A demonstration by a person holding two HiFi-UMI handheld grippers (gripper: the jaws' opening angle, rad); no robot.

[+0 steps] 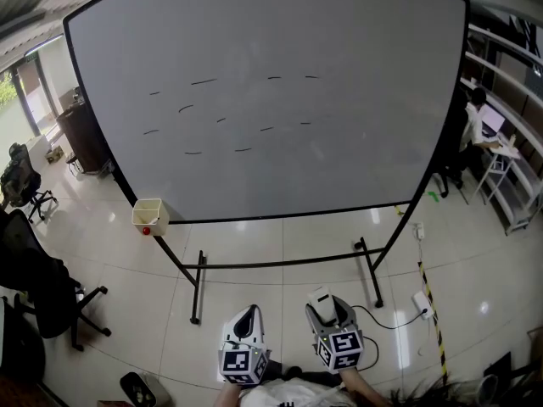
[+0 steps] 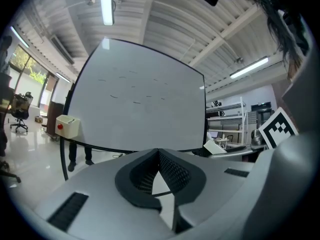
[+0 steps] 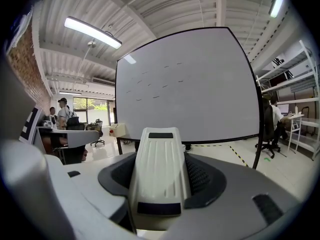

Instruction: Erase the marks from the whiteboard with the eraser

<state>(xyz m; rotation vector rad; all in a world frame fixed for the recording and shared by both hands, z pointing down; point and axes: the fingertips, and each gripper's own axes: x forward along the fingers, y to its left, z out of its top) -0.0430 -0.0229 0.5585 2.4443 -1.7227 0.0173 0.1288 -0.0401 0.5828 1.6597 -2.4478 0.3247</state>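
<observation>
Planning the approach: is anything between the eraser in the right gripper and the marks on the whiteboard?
Nothing visible: only open floor lies between the eraser and the whiteboard, whose marks are unobstructed.

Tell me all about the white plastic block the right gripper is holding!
It is a long white plastic eraser with fine ridges along its top and a dark rectangle at each end. The right gripper clamps its sides between dark textured jaws. It points toward the big whiteboard but is well away from it.
</observation>
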